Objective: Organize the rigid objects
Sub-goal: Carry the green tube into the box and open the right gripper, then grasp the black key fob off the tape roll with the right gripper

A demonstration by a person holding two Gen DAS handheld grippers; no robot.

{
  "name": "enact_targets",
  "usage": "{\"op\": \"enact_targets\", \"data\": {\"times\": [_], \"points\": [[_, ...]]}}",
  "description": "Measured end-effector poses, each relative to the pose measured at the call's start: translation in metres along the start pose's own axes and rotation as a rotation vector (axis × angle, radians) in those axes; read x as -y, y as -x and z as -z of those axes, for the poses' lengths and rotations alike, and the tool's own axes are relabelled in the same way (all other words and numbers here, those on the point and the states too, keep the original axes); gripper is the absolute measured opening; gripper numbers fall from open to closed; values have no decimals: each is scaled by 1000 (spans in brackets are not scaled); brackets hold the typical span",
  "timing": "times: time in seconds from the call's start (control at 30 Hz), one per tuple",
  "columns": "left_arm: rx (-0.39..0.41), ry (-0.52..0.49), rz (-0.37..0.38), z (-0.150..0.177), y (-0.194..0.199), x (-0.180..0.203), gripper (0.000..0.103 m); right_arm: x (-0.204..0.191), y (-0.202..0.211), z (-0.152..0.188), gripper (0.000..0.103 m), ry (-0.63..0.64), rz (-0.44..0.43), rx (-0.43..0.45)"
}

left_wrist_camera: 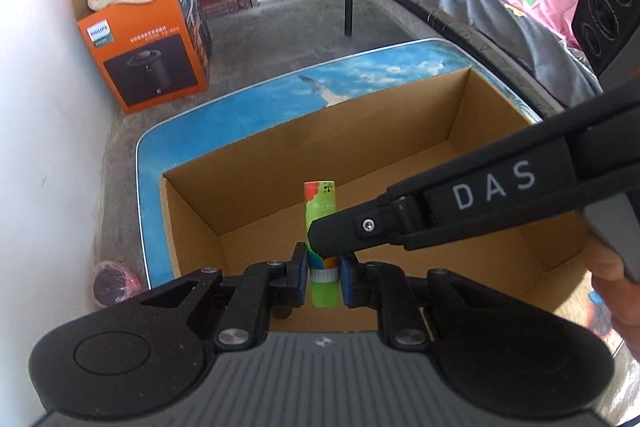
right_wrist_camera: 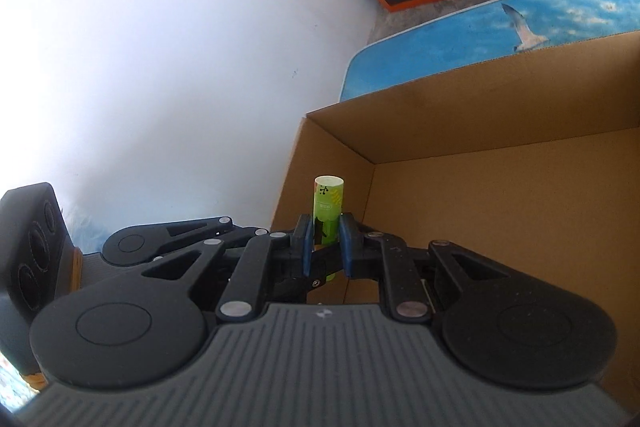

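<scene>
Both grippers clamped on the same green tube (left_wrist_camera: 320, 227). Left gripper (left_wrist_camera: 323, 277) pinches its lower end by the white band, blue pads tight on both sides. Right gripper (right_wrist_camera: 325, 247) grips it higher up, crossing in from the right in the left wrist view. Tube points away from both cameras, held over the open cardboard box (left_wrist_camera: 420, 115), near its left end. Box sits on the blue sky-print bench (left_wrist_camera: 248, 115).

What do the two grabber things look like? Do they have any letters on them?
Both are the same make. The left gripper has black jointed links with silver rivets, blue pads on its fingers, and a grey ribbed body with round black ends. The right gripper matches it, and its black arm shows white letters "DAS". No cables show.
</scene>
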State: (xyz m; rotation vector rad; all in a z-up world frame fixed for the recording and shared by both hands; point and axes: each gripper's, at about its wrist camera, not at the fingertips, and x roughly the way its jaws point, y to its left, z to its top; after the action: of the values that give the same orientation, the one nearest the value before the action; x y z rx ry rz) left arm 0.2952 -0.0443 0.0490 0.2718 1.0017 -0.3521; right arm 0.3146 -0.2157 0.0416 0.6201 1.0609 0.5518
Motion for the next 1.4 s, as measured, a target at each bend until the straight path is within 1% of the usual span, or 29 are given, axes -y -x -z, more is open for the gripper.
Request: {"op": "enact_targets", "data": {"times": [0.1,0.17,0.27,0.33,0.4,0.47,0.5,0.53,0.57,0.6,0.73,0.83,0.93,1.03,1.1,1.13,1.2,1.27,1.33,1.4], "points": [[-75,-1,-24,-9,-27,-9,17,20,-28,-24,13,-71,2,-56],[-109,-10,-48,-13,-41,-13,17,30,-45,-33,13,-115,-2,-81],[-159,-6,-76,-18,-57,-18,17,42,-66,-40,13,-161,-7,-105],[-179,-15,-96,-21,-64,-20,17,48,-78,-42,13,-192,-9,-117],[-185,-31,-121,-21,-68,-19,18,53,-88,-40,13,-214,-9,-119],[-177,-45,-140,-24,-71,-20,20,59,-97,-41,15,-243,-14,-120],[-167,-55,-152,-25,-70,-19,27,61,-100,-41,15,-255,-15,-124],[-158,-62,-164,-25,-69,-18,32,65,-105,-41,15,-273,-15,-128],[-150,-64,-167,-25,-65,-16,40,68,-108,-41,16,-291,-12,-133],[-142,-64,-163,-25,-63,-16,42,69,-110,-40,16,-299,-11,-134],[-97,-56,-150,-24,-43,-12,43,68,-103,-38,16,-305,-19,-119],[-33,-45,-126,-19,-17,-9,45,59,-80,-34,16,-282,-33,-81],[46,-47,-127,-13,18,-5,48,48,-45,-28,16,-246,-56,-34],[136,-33,-114,-2,60,-3,53,34,1,-12,16,-203,-99,23],[199,-23,-99,11,88,-2,59,27,35,4,16,-168,-130,70],[233,-23,-89,19,102,-1,61,24,58,11,16,-152,-148,96],[289,-18,-68,40,127,6,67,22,100,33,17,-118,-180,146],[321,-8,-45,61,141,13,71,21,128,58,17,-94,-193,186],[340,9,-17,85,148,22,76,24,154,87,17,-82,-191,232],[351,5,18,108,148,34,77,31,175,119,19,-69,-162,278]]}}
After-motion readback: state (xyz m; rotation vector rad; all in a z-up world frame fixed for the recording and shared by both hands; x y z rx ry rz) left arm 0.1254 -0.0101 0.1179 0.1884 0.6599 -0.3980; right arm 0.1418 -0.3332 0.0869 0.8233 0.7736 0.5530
